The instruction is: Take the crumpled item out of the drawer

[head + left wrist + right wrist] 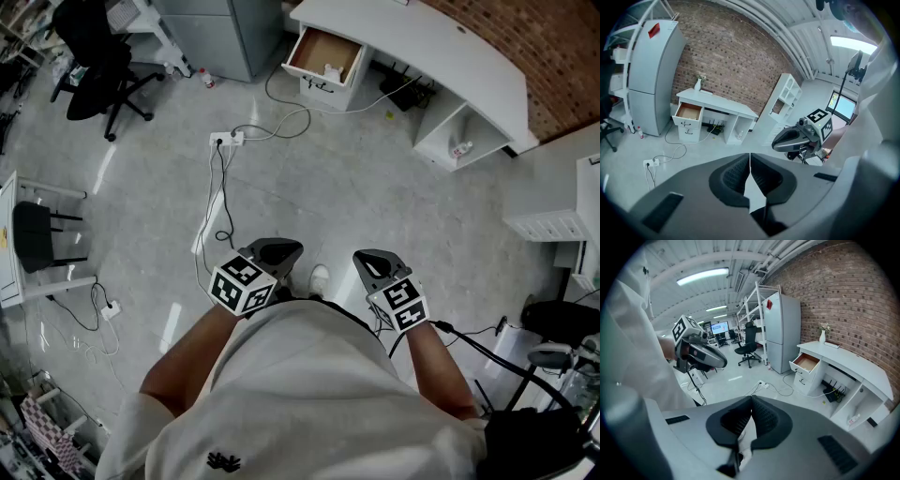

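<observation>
The white desk's [441, 42] drawer [323, 54] stands pulled open across the room, with a small white crumpled lump [332, 72] at its front right corner. The same drawer [688, 112] [806, 363] is far off in both gripper views, and there the lump is too small to make out. Both grippers are held close to the person's body, well short of the desk. My left gripper [281, 249] [750, 157] is shut with nothing between its fingers. My right gripper [370, 258] [751, 401] is shut and empty too.
A power strip [228, 139] with trailing cables lies on the floor between me and the drawer. A grey fridge [220, 33] stands left of the desk, an office chair [98, 56] further left. A white shelf unit [553, 225] is at the right.
</observation>
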`<state>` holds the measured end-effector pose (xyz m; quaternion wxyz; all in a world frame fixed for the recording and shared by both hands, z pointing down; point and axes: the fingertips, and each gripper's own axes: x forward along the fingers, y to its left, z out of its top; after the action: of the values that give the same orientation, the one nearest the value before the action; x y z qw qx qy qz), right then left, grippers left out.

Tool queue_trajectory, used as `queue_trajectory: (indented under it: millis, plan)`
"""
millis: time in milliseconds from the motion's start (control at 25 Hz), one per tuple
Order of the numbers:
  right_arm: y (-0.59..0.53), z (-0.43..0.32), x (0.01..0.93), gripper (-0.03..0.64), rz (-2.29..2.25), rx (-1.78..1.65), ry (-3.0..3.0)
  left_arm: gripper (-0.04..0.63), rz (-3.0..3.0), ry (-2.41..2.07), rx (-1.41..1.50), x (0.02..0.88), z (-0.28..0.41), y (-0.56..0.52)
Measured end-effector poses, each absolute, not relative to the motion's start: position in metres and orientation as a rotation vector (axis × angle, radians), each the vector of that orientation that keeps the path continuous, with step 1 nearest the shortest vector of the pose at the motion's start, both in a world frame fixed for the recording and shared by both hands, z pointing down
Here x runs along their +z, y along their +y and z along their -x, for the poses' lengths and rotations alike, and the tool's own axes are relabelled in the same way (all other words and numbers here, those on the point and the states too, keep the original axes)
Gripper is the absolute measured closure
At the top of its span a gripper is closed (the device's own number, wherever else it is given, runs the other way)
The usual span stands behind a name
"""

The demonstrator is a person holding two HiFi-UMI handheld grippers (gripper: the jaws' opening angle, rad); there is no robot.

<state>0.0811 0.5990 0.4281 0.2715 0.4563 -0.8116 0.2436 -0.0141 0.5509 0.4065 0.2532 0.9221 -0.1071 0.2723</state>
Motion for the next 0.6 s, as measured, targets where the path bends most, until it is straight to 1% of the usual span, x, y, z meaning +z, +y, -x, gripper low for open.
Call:
queue_trajectory:
  millis: [200, 360, 600]
  plan:
    - [0.604, -0.118, 0.449, 0.589, -1.227, 0.708, -2.208, 0.569, -2.512, -0.354, 0.740, 0.414, -0.018, 0.552]
    - [0.592, -0.132, 0.456, 0.589, -1.202, 0.709, -2.220, 0.568, -2.498, -0.390, 0.741, 0.416, -0.029, 0.540]
    - [0.536, -0.137, 0.461, 0.588, -1.204, 0.717, -2.231, 0.568, -2.501, -0.372, 0.752, 0.423, -0.033, 0.489]
